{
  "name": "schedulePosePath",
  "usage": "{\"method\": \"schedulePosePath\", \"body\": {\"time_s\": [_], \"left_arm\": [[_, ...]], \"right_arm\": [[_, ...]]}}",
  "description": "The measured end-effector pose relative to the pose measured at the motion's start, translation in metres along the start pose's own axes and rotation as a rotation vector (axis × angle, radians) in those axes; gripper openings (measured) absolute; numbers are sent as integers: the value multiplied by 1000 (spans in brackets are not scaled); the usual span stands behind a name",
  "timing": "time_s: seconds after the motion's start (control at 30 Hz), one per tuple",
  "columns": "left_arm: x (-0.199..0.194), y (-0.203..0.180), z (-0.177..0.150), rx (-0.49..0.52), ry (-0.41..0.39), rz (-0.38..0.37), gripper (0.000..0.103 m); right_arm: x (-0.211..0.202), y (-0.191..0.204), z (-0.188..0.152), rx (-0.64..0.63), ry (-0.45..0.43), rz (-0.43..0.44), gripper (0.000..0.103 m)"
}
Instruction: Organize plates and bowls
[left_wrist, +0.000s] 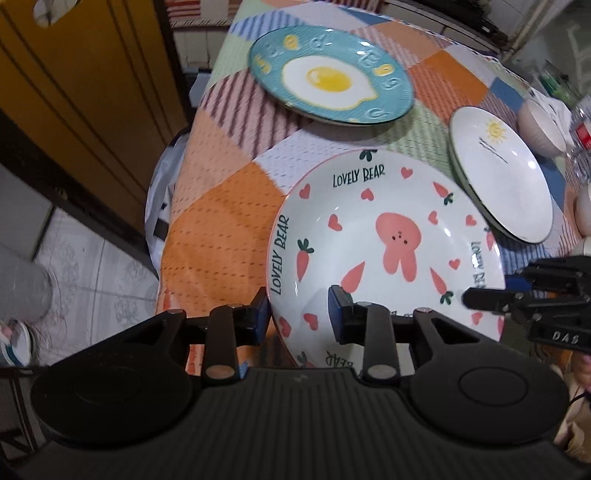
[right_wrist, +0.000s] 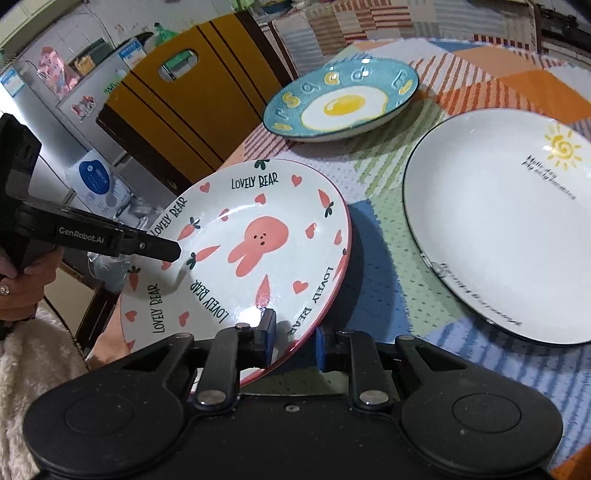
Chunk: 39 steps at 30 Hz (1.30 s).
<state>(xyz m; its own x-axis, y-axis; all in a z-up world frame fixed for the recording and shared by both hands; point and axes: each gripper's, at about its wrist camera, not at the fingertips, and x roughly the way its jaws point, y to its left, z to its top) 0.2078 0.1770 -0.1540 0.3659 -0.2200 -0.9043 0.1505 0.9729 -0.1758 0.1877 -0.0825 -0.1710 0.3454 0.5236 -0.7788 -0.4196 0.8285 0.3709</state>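
Observation:
A white "Lovely Bear" plate (left_wrist: 384, 243) with a pink rabbit is tilted above the patchwork tablecloth (left_wrist: 221, 221); it also shows in the right wrist view (right_wrist: 251, 243). My left gripper (left_wrist: 299, 314) straddles its left rim, one finger inside and one outside. My right gripper (right_wrist: 293, 341) straddles its right rim the same way. Both sets of jaws look closed on the rim. A teal fried-egg plate (left_wrist: 332, 77) lies farther back, also seen from the right wrist (right_wrist: 343, 103). A white sun plate (left_wrist: 506, 177) lies to the right, large in the right wrist view (right_wrist: 506, 229).
White bowls (left_wrist: 541, 125) and a glass stand at the far right table edge. A yellow-brown cabinet (left_wrist: 85, 92) stands left of the table, with tiled floor below. A fridge (right_wrist: 55, 85) and bags are behind the cabinet in the right wrist view.

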Motion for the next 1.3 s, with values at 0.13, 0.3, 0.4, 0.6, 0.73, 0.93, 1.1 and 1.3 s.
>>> {"method": "schedulePosePath", "body": {"time_s": [0.13, 0.3, 0.4, 0.6, 0.73, 0.93, 1.1, 1.3], "left_arm": [[-14, -16, 2, 25, -47, -18, 30], [-30, -35, 10, 28, -89, -94, 30], [-33, -52, 21, 50, -104, -118, 30], [-28, -81, 54, 75, -111, -168, 30], [-19, -103, 76, 104, -103, -172, 30], [12, -127, 105, 103, -45, -205, 30], [37, -139, 117, 105, -8, -197, 30], [65, -148, 125, 125, 42, -158, 30]], "right_arm": [[-21, -1, -1, -17, -31, -14, 25], [-60, -4, -6, -33, -114, -40, 25], [-82, -8, -6, -34, -157, -71, 25], [-113, -27, 3, -45, -205, -120, 25], [-123, -45, 8, -19, -216, -141, 25], [-132, -76, 15, 19, -215, -181, 25], [-124, -98, 18, 68, -172, -188, 25], [-112, -114, 20, 90, -133, -202, 25]]}}
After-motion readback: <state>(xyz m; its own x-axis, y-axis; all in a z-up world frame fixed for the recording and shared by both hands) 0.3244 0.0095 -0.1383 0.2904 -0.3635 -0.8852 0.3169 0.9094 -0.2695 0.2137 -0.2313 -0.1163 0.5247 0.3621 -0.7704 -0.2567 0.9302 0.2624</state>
